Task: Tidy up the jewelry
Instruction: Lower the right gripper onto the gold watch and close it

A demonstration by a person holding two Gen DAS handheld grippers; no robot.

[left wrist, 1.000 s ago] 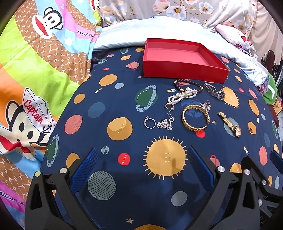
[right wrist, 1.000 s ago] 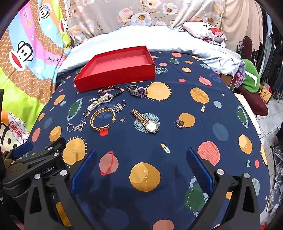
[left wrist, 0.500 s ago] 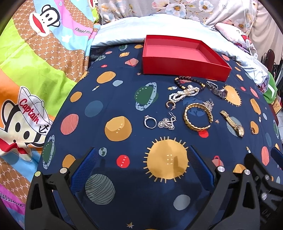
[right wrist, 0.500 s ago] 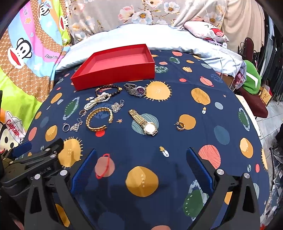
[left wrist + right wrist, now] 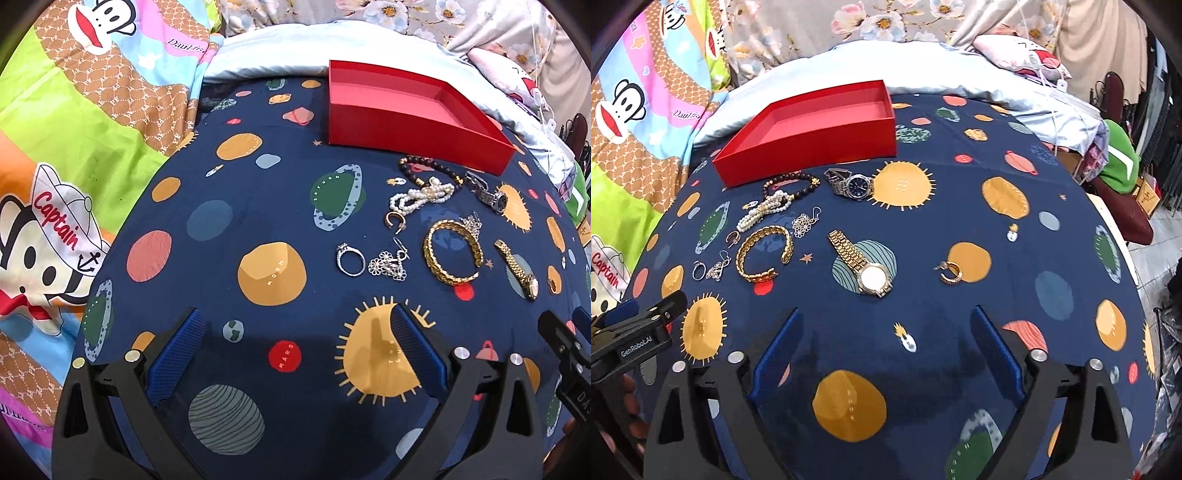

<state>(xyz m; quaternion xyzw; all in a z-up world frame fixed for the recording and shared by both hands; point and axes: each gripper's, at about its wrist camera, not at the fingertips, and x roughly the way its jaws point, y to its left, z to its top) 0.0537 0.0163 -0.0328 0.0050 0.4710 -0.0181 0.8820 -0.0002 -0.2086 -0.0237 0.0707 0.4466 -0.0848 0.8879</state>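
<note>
An empty red box (image 5: 413, 114) (image 5: 816, 129) stands at the far side of a navy planet-print cloth. In front of it lie a dark bead bracelet (image 5: 424, 166), a pearl bracelet (image 5: 421, 197), a silver watch (image 5: 849, 182), a gold bangle (image 5: 452, 251) (image 5: 762, 253), a gold watch (image 5: 860, 264), a silver ring (image 5: 350, 254), flower earrings (image 5: 388, 264) and a gold hoop earring (image 5: 951, 272). My left gripper (image 5: 295, 343) is open and empty, short of the ring. My right gripper (image 5: 886, 339) is open and empty, short of the gold watch.
A cartoon monkey blanket (image 5: 74, 147) lies to the left. A pale blue quilt (image 5: 923, 70) and pillows lie behind the box. The cloth's right edge drops off beside a green and dark red object (image 5: 1123, 184). The left gripper's body shows at the right wrist view's left edge (image 5: 631, 332).
Both grippers have moved forward and lower toward the jewelry, so the pieces appear closer. The jaws stay open. No piece of jewelry has moved.
</note>
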